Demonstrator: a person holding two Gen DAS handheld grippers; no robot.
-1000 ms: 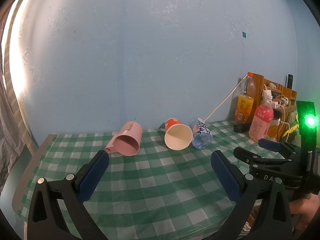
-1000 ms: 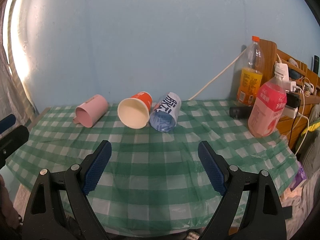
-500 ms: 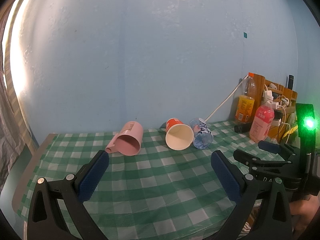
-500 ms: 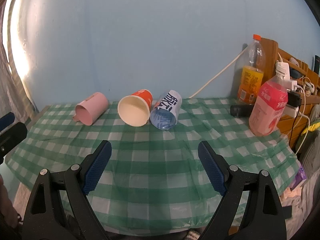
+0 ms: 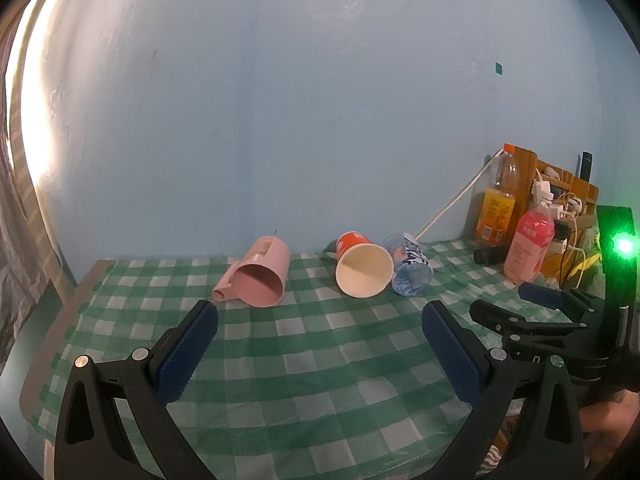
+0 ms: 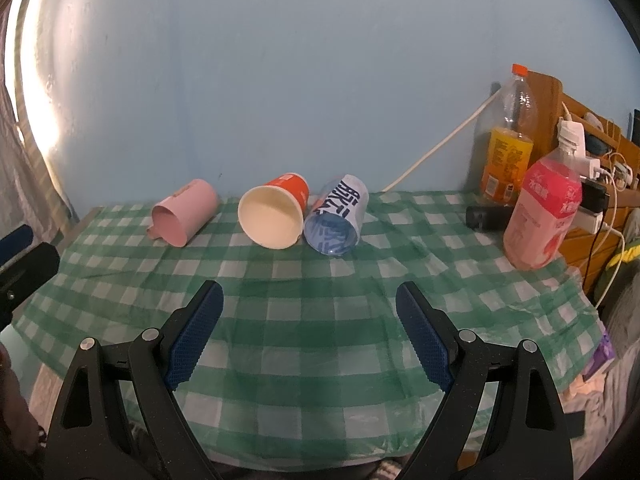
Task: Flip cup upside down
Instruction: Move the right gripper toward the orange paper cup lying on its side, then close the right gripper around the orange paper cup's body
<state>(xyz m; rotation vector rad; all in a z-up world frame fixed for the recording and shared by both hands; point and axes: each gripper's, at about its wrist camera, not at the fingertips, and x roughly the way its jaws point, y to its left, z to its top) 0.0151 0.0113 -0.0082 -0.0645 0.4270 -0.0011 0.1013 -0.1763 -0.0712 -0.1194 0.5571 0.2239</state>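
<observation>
Three cups lie on their sides near the back wall, mouths toward me: a pink mug [image 5: 260, 274] [image 6: 185, 218] at left, an orange paper cup [image 5: 362, 270] [image 6: 276, 210] in the middle, and a blue-and-white cup [image 5: 410, 276] [image 6: 338, 220] touching it on the right. My left gripper [image 5: 320, 312] is open and empty, well short of the cups. My right gripper [image 6: 309, 294] is open and empty, over the cloth in front of the cups. The right gripper also shows at the right in the left wrist view [image 5: 536, 300].
A green checked cloth [image 6: 320, 320] covers the table. At the right stand an orange drink bottle [image 6: 506, 152], a pink drink bottle [image 6: 544, 216] and a dark cylinder [image 6: 486, 218]. A wooden rack with chargers and cables [image 6: 592, 152] lies beyond. A white cable [image 6: 436, 148] runs up the wall.
Both grippers have edged slightly forward and the cups sit a little lower in view. Nothing on the table has moved. Both stay open.
</observation>
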